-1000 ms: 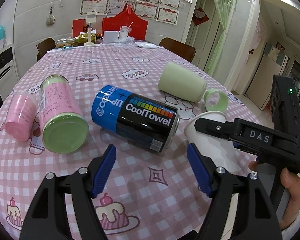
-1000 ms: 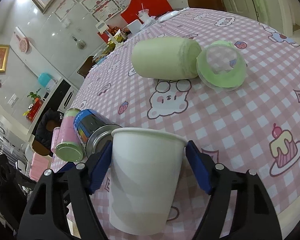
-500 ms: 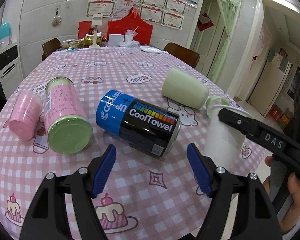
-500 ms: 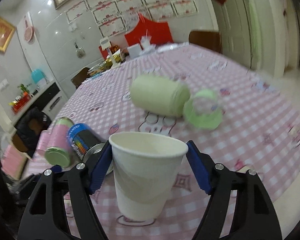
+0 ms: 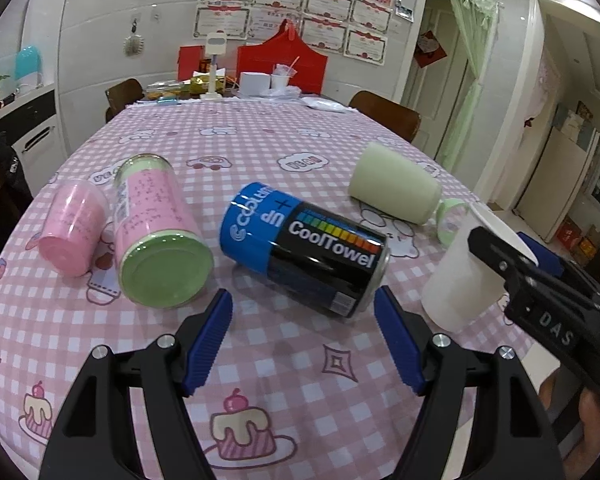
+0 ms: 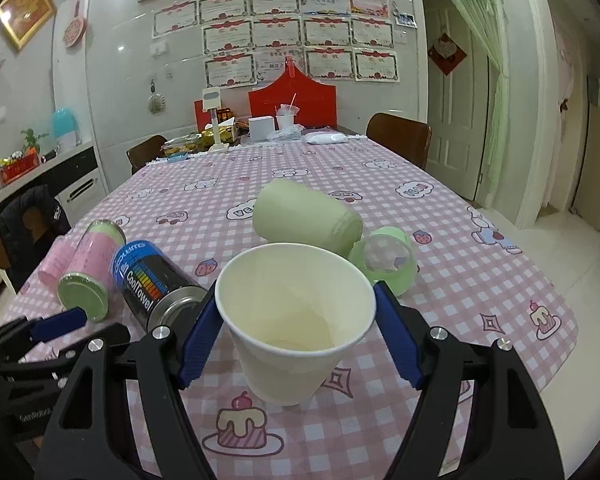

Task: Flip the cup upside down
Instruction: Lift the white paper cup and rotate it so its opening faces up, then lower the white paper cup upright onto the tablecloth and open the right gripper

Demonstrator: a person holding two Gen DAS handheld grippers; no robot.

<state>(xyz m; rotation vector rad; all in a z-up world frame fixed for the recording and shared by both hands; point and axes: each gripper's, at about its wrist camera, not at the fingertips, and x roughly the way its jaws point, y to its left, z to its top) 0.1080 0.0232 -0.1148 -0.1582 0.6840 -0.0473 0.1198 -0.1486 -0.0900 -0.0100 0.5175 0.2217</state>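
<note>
A white paper cup [image 6: 296, 320] is held between the blue pads of my right gripper [image 6: 296, 332], mouth up and tilted a little toward the camera, its base close above the checked tablecloth. The cup is empty inside. In the left wrist view the same cup [image 5: 460, 280] shows at the right, gripped near its rim by the right gripper's black finger [image 5: 500, 260]. My left gripper [image 5: 304, 340] is open and empty, low over the tablecloth in front of the CoolTowel can.
A blue and black CoolTowel can [image 5: 304, 256] lies on its side mid-table. A pink jar with a green lid [image 5: 156, 240] and a pink cup [image 5: 74, 232] lie to its left. A pale green cup [image 6: 304, 220] and a green lid [image 6: 384, 260] lie behind the paper cup. The table edge [image 6: 540, 380] is near right.
My right gripper has turned the paper cup from a sideways lean to nearly upright, so its open mouth now faces the camera. The left gripper stayed open and rose slightly.
</note>
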